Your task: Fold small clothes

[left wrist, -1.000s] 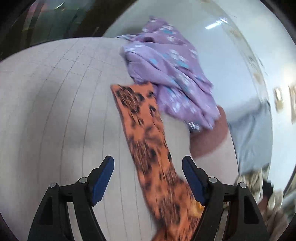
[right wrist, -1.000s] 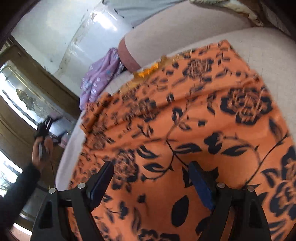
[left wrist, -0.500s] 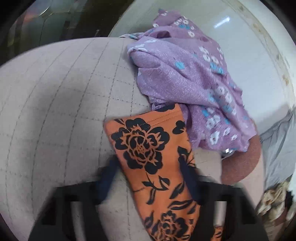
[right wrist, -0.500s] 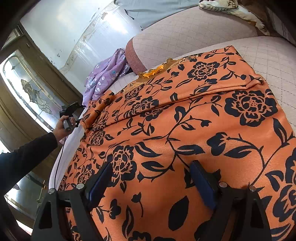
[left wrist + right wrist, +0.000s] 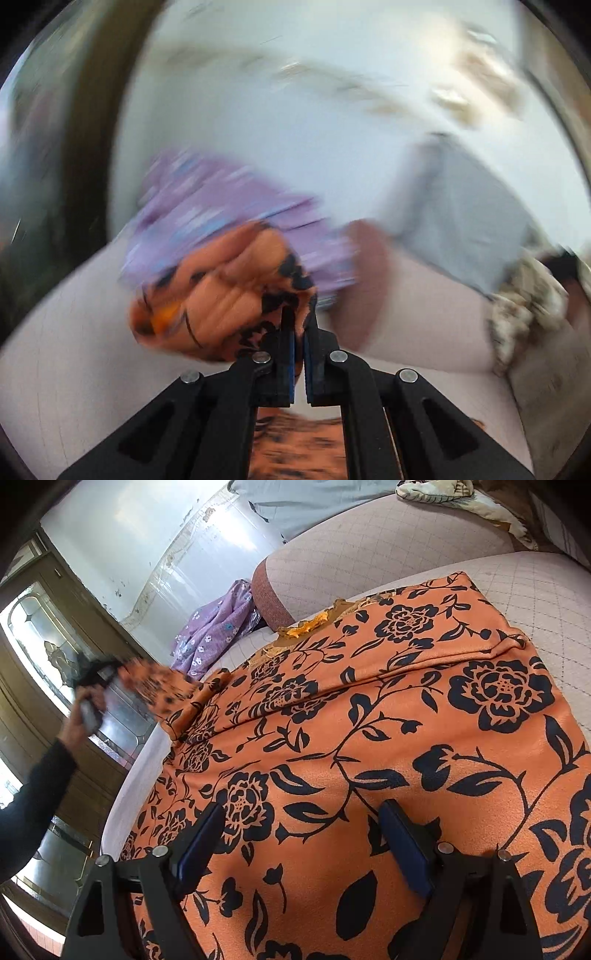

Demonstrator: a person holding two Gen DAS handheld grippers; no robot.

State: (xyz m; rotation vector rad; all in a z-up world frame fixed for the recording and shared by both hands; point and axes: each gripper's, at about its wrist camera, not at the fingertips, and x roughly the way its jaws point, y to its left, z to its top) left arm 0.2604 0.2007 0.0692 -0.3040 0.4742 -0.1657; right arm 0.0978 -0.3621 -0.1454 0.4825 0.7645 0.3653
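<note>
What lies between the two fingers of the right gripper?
The right wrist view shows only the orange flowered cloth lying flat between the open fingers of the right gripper; nothing is pinched.

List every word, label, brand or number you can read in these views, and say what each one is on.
None: no readable text in either view.
Orange cloth: black flower print only, no label showing.
Purple cloth: small flowers only.
Left gripper, right gripper: no markings visible.
Left wrist view: heavily motion-blurred, so any small print there could not be read.
</note>
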